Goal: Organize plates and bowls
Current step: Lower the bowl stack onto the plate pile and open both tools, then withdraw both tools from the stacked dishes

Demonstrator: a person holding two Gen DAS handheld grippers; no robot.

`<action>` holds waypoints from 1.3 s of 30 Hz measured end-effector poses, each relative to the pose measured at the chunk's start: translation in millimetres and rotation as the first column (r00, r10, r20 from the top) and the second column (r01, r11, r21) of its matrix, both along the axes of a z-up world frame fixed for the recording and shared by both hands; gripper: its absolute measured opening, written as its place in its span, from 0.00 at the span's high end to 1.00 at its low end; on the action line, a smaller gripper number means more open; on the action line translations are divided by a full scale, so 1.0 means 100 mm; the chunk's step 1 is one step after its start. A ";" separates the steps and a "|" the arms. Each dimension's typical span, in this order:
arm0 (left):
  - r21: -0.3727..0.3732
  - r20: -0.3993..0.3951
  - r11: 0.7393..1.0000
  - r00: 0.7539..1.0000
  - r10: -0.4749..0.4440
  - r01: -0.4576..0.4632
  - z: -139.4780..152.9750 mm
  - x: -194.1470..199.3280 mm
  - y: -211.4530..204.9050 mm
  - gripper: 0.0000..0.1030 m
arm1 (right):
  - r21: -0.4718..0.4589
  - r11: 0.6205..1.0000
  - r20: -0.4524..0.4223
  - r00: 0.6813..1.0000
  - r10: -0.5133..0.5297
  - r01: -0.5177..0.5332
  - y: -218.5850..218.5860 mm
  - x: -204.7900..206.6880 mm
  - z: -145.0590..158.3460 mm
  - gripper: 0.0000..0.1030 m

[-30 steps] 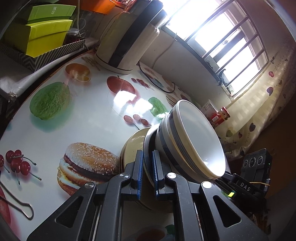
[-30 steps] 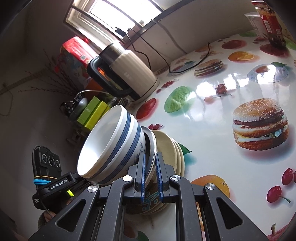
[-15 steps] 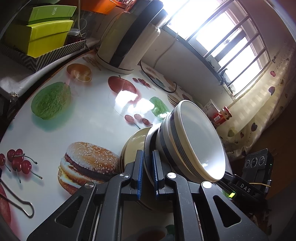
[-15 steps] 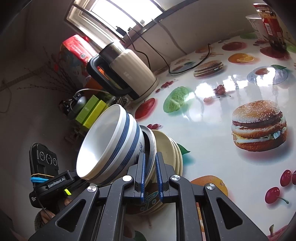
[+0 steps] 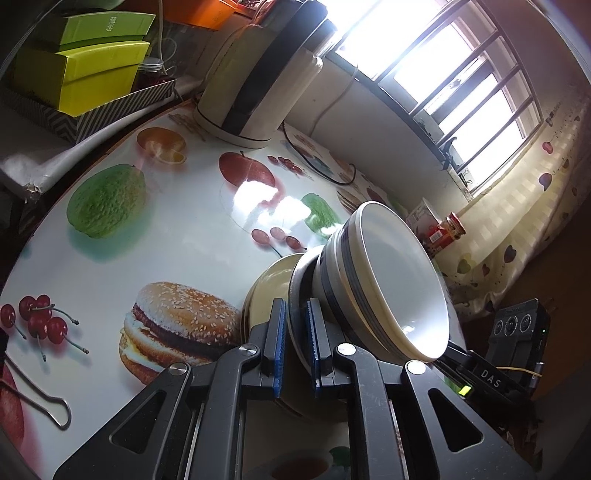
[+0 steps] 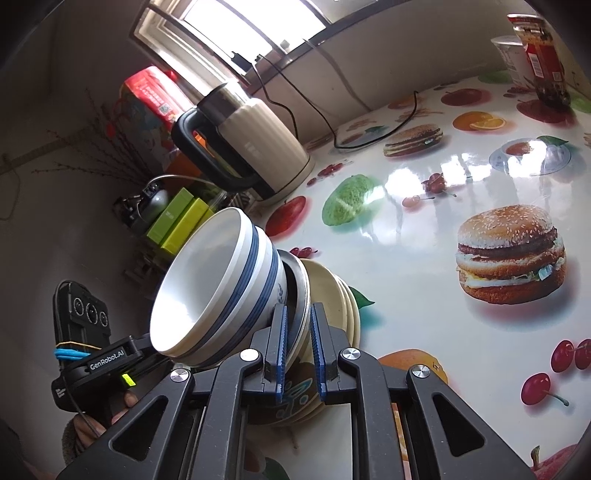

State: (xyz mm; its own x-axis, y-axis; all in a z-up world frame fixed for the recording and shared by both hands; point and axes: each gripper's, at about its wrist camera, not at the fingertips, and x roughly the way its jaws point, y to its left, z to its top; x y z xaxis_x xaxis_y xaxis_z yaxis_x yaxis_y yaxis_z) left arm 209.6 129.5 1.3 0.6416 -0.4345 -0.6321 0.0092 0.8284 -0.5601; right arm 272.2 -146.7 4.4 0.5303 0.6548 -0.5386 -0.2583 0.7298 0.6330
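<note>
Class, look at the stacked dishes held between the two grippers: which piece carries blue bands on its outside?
The white bowl on top of the stack, tipped on its side. The cream plates beneath it are plain, and the piece between them has a dark metallic-looking rim.

Dishes near the kettle
On the table (image 6: 424, 258), the kettle (image 6: 255, 147) stands behind the plates (image 6: 332, 295); the bowls (image 6: 221, 288) lean on them, boxes (image 6: 181, 221) left of the kettle.

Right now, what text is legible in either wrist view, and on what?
"DAS": on the right gripper body, seen in the left wrist view.
"GenRobot.AI": on the left gripper body, seen in the right wrist view.
Green box: a printed mark, too small to read.
Red jar label: blurred, unreadable.
</note>
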 end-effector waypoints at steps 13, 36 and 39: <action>0.037 0.014 0.999 1.000 0.005 -0.005 0.09 -0.15 0.00 0.76 | -0.078 0.997 0.037 0.999 -0.027 0.030 -0.04 -0.14 0.09 0.66; 0.341 0.050 0.939 0.998 0.024 -0.039 0.24 -0.87 -0.36 0.52 | -0.323 0.945 0.151 0.989 0.002 0.048 0.15 -0.87 0.34 0.44; 0.400 0.043 0.916 0.999 0.017 -0.032 0.18 -0.97 -0.45 0.52 | -0.351 0.935 0.150 0.989 0.002 0.052 0.21 -0.97 0.31 0.40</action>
